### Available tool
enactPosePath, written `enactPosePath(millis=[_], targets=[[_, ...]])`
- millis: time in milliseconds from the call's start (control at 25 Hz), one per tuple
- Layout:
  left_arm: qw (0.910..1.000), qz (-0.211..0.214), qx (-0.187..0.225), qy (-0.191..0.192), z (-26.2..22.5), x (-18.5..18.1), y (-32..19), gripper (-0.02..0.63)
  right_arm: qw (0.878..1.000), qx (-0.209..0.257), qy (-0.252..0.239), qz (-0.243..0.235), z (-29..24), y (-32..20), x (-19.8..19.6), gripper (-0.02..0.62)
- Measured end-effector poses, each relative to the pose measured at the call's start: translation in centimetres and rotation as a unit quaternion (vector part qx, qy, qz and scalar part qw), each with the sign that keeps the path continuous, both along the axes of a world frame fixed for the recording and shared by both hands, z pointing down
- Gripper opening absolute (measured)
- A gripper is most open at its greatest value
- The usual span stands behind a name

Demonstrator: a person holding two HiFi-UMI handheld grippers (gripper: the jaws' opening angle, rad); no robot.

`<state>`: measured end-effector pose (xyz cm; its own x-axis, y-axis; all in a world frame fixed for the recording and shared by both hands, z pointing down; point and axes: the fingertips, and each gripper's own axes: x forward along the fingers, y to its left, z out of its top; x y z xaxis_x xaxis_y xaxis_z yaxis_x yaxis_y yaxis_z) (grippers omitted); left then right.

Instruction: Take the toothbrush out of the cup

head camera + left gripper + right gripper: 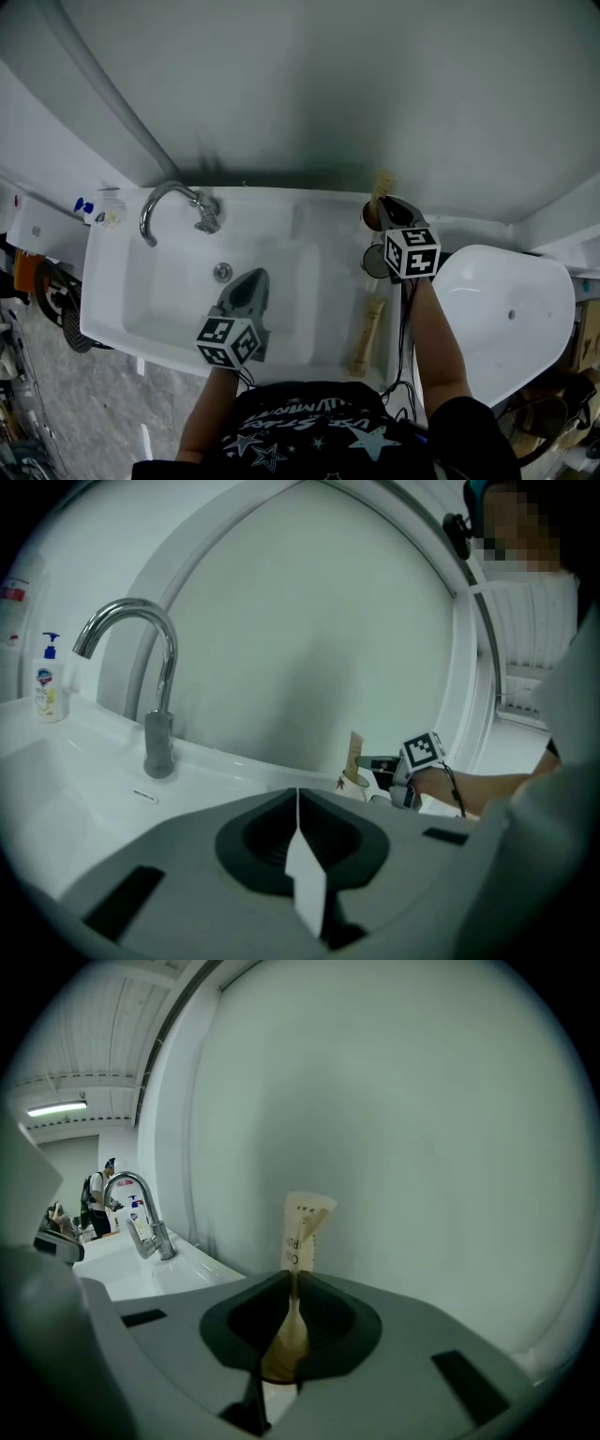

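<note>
Pale grey-green wall behind a white sink (pixel 112 281), faucet (pixel 169 202) at its back left and a soap bottle (pixel 47 682) on the ledge past it. The cup (pixel 372 217) stands at the sink's back right corner, close to the wall. The toothbrush (pixel 305 1227) stands in it with its long axis near vertical: paper-sleeved end up, tan handle running down.

Right gripper (pixel 293 1283) is at the cup. Its jaws are clamped on the handle, with the sleeved top sticking up above them and the handle widening below the pinch line.

Left gripper (pixel 298 803) hangs over the basin, well apart from the cup, its jaws together with nothing between them. Its view shows the cup and toothbrush off to the right, with the right gripper on them.

A tan tube (pixel 368 333) lies flat on the right ledge, nearer the person.
</note>
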<state>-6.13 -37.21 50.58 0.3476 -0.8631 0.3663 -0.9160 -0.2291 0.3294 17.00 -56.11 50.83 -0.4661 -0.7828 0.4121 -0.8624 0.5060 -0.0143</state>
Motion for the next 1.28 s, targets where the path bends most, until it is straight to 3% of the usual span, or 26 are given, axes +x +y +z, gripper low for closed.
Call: enactPosePath(millis=[240,720,1040,1280], targets=[[1.0000,0.003,0.000,0.001,0.2,0.4,0.3,0.021,1.000,0.006,-0.003,0.007,-0.4,0.2,0.5,0.028],[0.9998,0.003,0.016,0.011,-0.7,0.3,2.3,0.021,0.998,0.065,-0.017,0.016,-5.8,2.3,1.0,0.023],[0.9990,0.004,0.041,0.016,-2.2,0.3,4.2,0.021,0.992,0.107,-0.061,0.038,-11.0,5.0,2.2,0.020],[0.9988,0.013,0.044,0.017,-2.2,0.2,6.1,0.021,0.991,0.100,-0.081,0.034,-11.9,7.5,1.7,0.020]])
